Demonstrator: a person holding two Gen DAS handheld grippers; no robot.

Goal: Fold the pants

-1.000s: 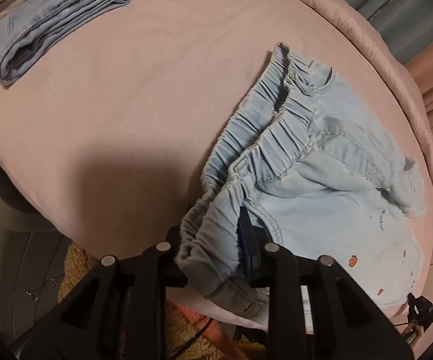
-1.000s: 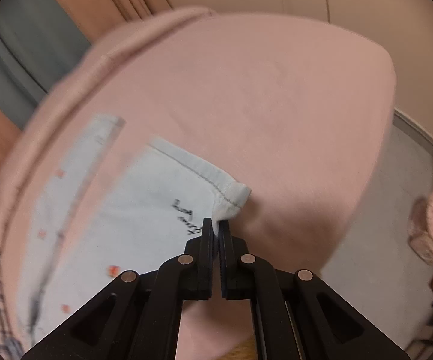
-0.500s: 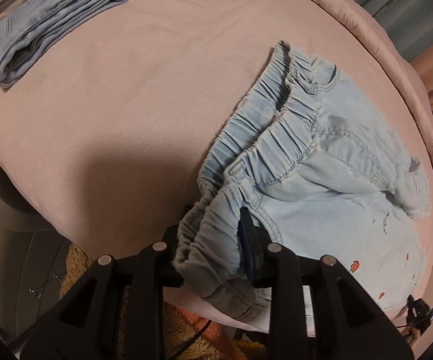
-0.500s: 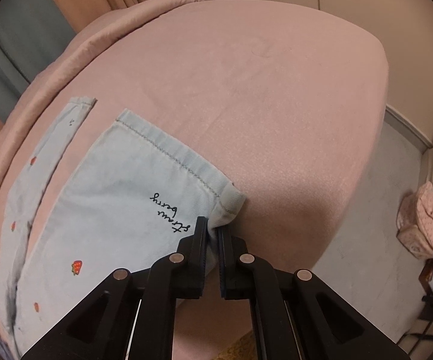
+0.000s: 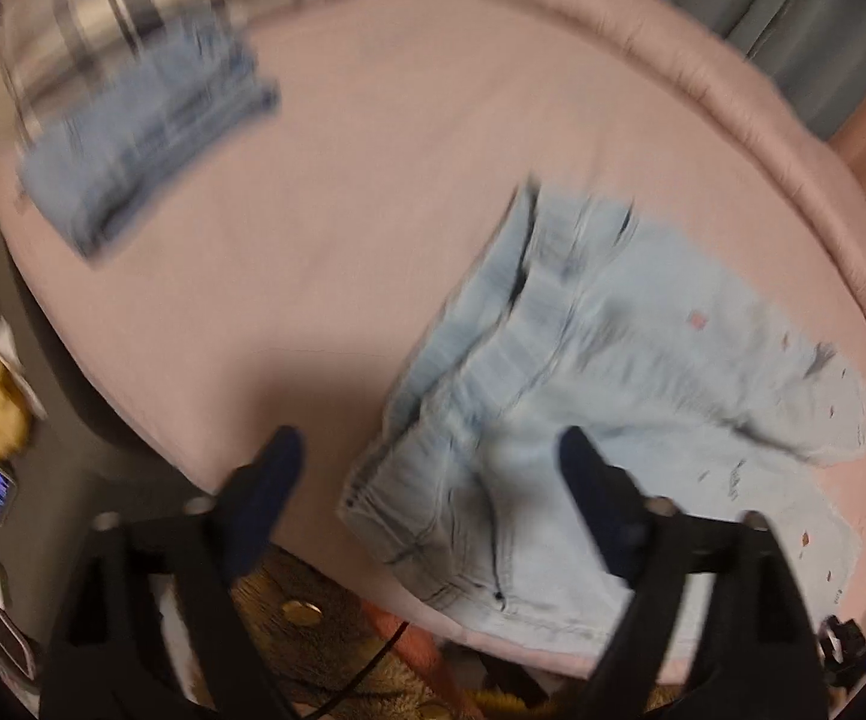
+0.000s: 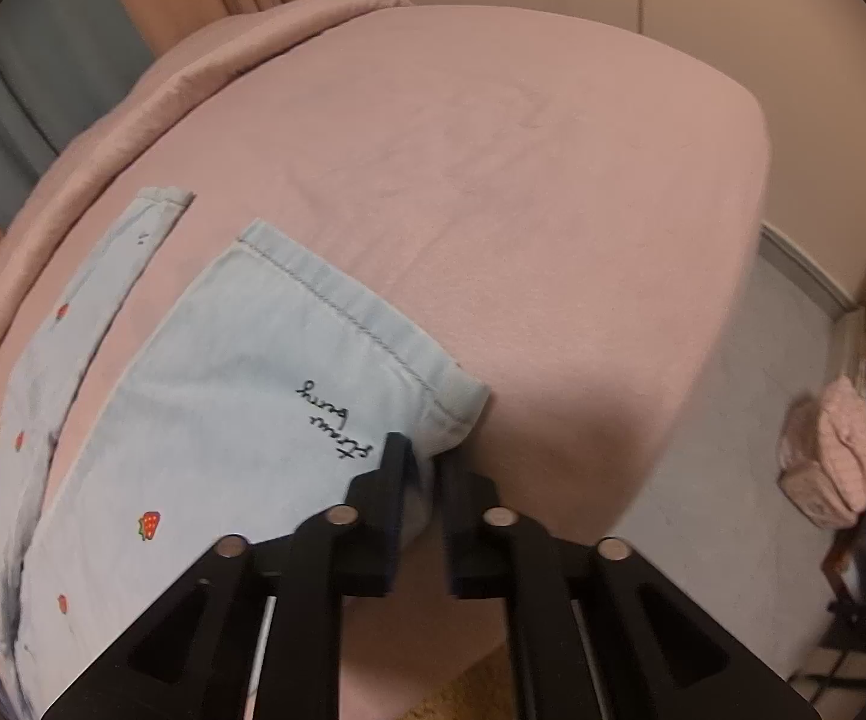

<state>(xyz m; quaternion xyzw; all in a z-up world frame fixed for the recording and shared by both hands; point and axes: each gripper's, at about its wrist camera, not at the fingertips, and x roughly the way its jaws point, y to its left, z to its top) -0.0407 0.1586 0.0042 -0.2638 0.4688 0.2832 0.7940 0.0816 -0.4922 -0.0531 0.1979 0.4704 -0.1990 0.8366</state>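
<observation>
A: Where r the pants (image 5: 601, 420) rn?

B: Flat on the pink bed (image 5: 373, 210). Waist end sits by the near edge in the left view, legs run off to the right. I think they're spread out like that so they can be folded.

A: And the left claw (image 5: 427, 450)?

B: Wide open, nothing in it. Its jaws have just been opening. The waistband lies under and between them, but the pads don't touch it. Pic is blurry tho.

A: Right claw (image 6: 424, 459)?

B: It sits at the corner of the leg hem (image 6: 457, 414), by the "straw berry" writing. Its jaws have just been opening too, only a bit. The cloth corner is between them, but there's a gap, so it looks let go, not pinched.

A: Why let go of both ends?

B: My guess: pants r laid out now, so both claws drop them b4 the next grab.

A: What's the other blue thing?

B: Folded jeans (image 5: 145, 144), far away, prob put aside.
</observation>
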